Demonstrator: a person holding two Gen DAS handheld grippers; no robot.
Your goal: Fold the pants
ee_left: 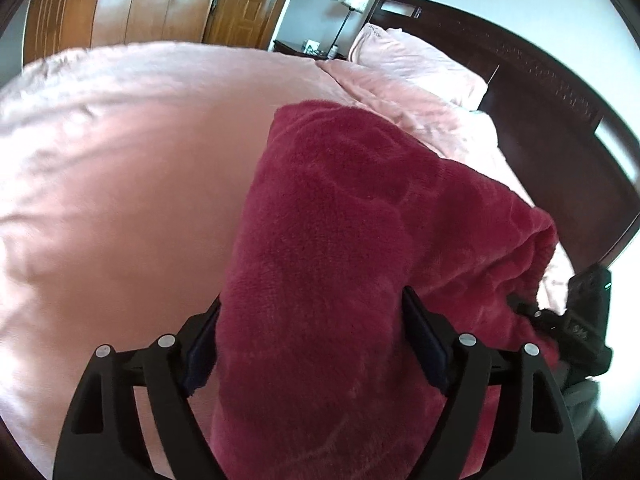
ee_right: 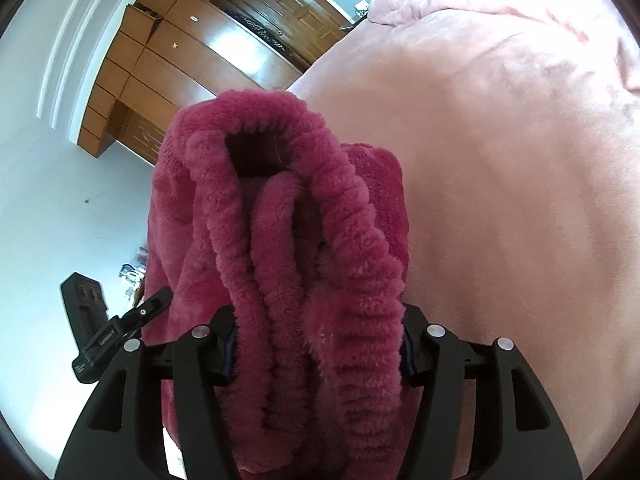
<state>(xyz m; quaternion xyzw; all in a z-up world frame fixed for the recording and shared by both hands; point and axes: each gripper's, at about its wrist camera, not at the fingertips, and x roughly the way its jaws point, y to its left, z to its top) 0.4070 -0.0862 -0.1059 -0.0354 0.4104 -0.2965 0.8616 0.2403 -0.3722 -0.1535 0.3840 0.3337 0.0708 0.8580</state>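
1. A pair of fluffy, deep crimson fleece pants (ee_left: 360, 240) lies bunched on a wide bed covered with a pale pink plush bedspread (ee_left: 120, 160).
2. In the left wrist view, the black two-finger left gripper (ee_left: 312, 336) straddles a thick fold of the pants. Fabric fills the whole gap between its blue-padded fingers (ee_left: 424, 344) and touches both pads. Whether the pads are pinching the fold or merely standing around it, I cannot tell.
3. In the right wrist view, the black two-finger right gripper (ee_right: 316, 344) has the gathered, ribbed elastic waistband (ee_right: 340, 240) of the pants between its fingers. The waistband loops upward from the jaws, and its dark opening shows near the top of the bundle.
4. The fleece bulges over both pads of the right gripper and hides them almost entirely. Here too I cannot tell whether the jaws are clenched on the cloth or released.
5. Each gripper appears at the edge of the other's view: the right one at the lower right of the left view, touching the pants, and the left one at the lower left of the right view, just beside the fabric.
6. At the head of the bed, a pale pink pillow (ee_left: 416, 64) leans against a dark wooden headboard (ee_left: 540, 80).
7. A white-shaded table lamp (ee_left: 354, 4) stands on a dark nightstand (ee_left: 292, 46) beside the bed.
8. Glossy brown wooden wardrobe doors (ee_right: 192, 60) line the far wall.
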